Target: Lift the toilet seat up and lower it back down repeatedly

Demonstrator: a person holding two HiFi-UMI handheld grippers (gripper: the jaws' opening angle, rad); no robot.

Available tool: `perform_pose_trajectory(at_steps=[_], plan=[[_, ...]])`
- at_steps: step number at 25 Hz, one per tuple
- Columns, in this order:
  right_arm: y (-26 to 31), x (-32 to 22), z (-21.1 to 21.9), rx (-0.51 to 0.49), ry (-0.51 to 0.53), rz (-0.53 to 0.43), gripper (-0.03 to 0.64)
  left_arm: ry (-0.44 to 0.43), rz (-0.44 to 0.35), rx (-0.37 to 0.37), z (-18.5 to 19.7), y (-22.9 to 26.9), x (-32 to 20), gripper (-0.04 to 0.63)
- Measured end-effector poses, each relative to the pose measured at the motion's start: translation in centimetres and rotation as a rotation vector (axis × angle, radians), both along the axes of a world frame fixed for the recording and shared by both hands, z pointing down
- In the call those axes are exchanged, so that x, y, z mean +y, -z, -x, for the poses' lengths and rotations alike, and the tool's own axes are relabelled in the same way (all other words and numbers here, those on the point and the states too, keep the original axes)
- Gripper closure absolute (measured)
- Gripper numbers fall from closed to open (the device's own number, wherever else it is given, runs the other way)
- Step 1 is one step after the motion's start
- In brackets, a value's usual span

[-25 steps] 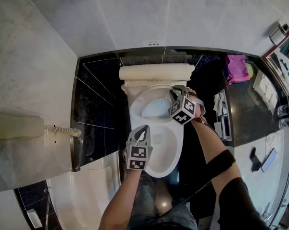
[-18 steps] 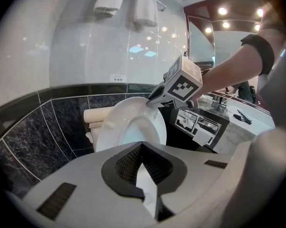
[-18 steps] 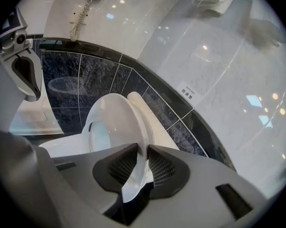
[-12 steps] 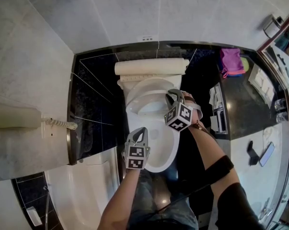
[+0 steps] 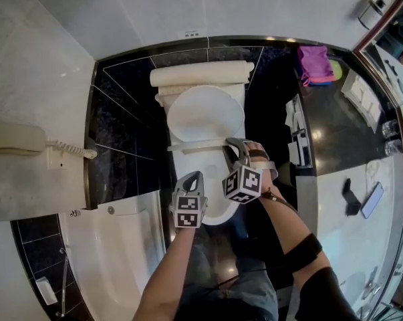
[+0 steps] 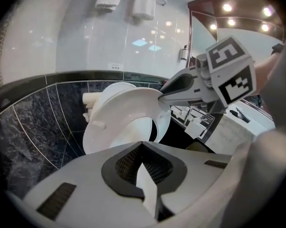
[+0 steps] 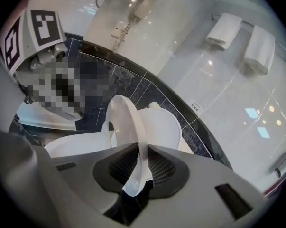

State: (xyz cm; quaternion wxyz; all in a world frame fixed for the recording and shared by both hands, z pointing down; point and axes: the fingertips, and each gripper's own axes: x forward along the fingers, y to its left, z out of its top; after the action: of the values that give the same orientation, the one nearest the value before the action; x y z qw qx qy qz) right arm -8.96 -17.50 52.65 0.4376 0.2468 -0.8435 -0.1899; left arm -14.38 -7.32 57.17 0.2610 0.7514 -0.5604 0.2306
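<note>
Head view first: white toilet bowl (image 5: 213,212) sits in the middle against dark tiling, with its tank (image 5: 201,74) on the far side and the lid (image 5: 204,112) standing up against it. The toilet seat (image 5: 194,146) is part-raised and shows here as a thin white band across the bowl. The right gripper (image 5: 236,144) has the seat's right rim between its fingers. The left gripper (image 5: 191,182) is at the near left edge of the bowl, apart from the seat. A wall phone (image 5: 14,139) hangs far to the left, a bathtub (image 5: 114,246) lies near left, and a pink cloth (image 5: 313,62) sits on the dark counter (image 5: 335,132) to the right.

Left gripper view: its fingertips are drawn together and hold nothing. A white sliver shows through the slit behind the tips, and I cannot tell what it is. Beyond the jaws the seat (image 6: 119,122) tilts up and shows its underside with small bumpers. The right gripper pinches the seat's rim from the right.

Right gripper view: both pads press on the seat rim (image 7: 135,160), which runs edge-on between them at a narrow opening. The seat's ring curves away to the far side, with the upright lid (image 7: 164,125) just behind it and the bowl rim (image 7: 71,144) below on the left. Two towels (image 7: 242,37) hang on the far wall.
</note>
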Motion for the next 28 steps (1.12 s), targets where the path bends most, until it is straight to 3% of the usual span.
perform_pose_trajectory(at_steps=[10,18,22,23,24,28], plan=[[-4.3,12.6,-2.7,0.088,0.141,-0.010,0.518,0.124,-0.005,-0.005,-1.0,-2.9,4.6,0.600],[-8.5,19.5,-4.5,0.115,0.205,0.070,0.517,0.150,0.090,-0.005,-2.7,-7.1,11.0,0.600],[-9.4,21.2,-5.0,0.107,0.217,0.110,0.522,0.145,0.108,-0.008,-2.9,-8.4,12.2,0.600],[-9.5,21.7,-5.3,0.096,0.216,0.119,0.536,0.142,0.109,-0.008,-3.0,-8.7,12.4,0.600],[-9.6,22.0,-5.7,0.084,0.208,0.127,0.597,0.140,0.109,-0.008,-3.0,-9.0,12.5,0.600],[-11.2,22.3,-8.6,0.036,0.106,0.167,0.600,0.140,0.121,-0.006,-3.4,-10.8,13.2,0.600]])
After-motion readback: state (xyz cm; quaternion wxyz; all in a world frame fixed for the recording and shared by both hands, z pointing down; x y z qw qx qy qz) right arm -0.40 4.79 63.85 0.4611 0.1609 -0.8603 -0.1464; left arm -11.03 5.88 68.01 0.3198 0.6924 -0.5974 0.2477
